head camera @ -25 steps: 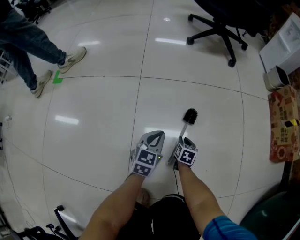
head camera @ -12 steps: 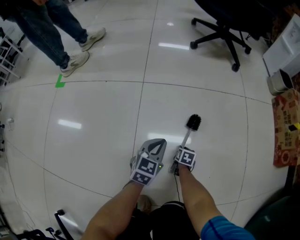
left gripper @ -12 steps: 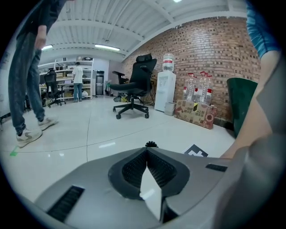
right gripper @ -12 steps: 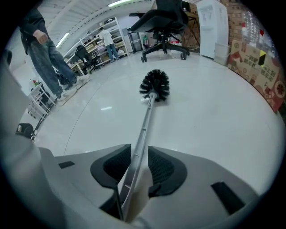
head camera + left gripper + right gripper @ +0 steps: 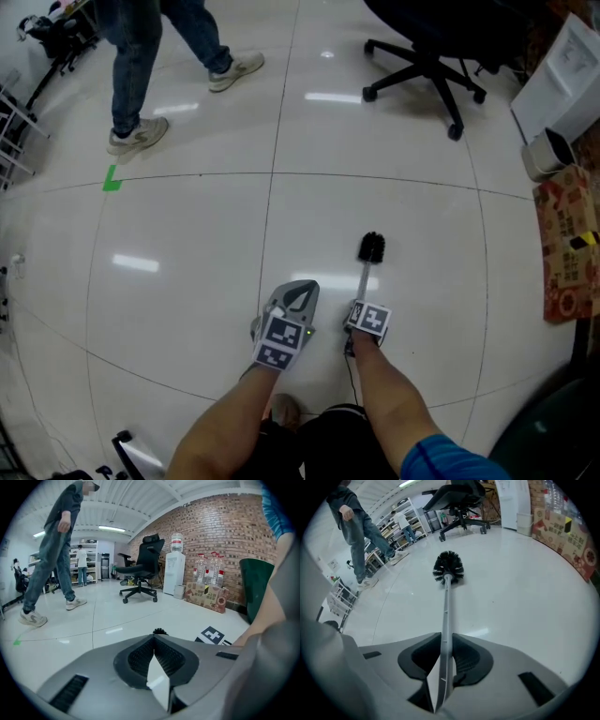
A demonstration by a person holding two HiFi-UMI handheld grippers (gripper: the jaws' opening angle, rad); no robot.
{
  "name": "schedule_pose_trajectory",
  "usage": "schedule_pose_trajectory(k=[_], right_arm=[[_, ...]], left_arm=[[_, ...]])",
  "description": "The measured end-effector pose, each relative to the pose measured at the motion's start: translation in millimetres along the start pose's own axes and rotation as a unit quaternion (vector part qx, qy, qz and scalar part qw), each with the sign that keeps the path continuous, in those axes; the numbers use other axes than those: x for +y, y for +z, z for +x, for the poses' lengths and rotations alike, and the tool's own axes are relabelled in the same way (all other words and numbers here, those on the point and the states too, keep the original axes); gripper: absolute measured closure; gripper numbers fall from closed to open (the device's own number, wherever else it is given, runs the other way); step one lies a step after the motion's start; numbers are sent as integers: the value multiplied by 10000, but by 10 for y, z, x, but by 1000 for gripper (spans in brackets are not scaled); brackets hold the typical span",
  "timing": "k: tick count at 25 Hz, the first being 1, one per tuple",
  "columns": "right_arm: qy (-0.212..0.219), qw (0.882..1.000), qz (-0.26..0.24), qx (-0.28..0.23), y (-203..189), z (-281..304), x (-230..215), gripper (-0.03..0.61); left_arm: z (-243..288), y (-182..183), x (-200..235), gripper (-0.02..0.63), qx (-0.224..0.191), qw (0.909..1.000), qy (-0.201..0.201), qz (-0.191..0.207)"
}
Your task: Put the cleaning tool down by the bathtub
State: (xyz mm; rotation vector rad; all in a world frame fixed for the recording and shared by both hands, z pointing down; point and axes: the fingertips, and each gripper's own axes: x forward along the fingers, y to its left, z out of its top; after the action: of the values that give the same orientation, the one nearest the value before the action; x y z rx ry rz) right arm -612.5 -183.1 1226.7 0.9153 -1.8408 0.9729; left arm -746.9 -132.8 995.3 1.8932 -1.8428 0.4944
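A toilet brush with a black bristle head and a thin grey handle points away from me, low over the white tiled floor. My right gripper has just been closing and its pads now press on the near end of the handle. To its left hangs my left gripper, shut, with nothing between its tips. The brush head peeks over the left jaws in the left gripper view. No bathtub is in view.
A black office chair stands at the back right. A person in jeans walks at the back left, near a green tape mark. A red printed box, a white bin and a dark green bin line the right side.
My right gripper has sunk with the brush, and the brush head sits nearer to me. The person in jeans has walked rightward across the back. My left gripper has stayed put.
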Motion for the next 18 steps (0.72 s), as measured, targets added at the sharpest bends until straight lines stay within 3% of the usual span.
schedule_pose_trajectory(k=[5, 10, 18], right_arm=[[64, 9995, -208, -240, 274, -734, 49, 482], [166, 9985, -260, -454, 562, -1718, 190, 482], [613, 9907, -605, -1054, 988, -3626, 777, 483]], left_arm=[[-259, 207, -11, 612, 69, 9994, 282, -209], [-750, 633, -314, 612, 175, 9981, 252, -528], [-1694, 1877, -631, 612, -14, 9989, 258, -400]])
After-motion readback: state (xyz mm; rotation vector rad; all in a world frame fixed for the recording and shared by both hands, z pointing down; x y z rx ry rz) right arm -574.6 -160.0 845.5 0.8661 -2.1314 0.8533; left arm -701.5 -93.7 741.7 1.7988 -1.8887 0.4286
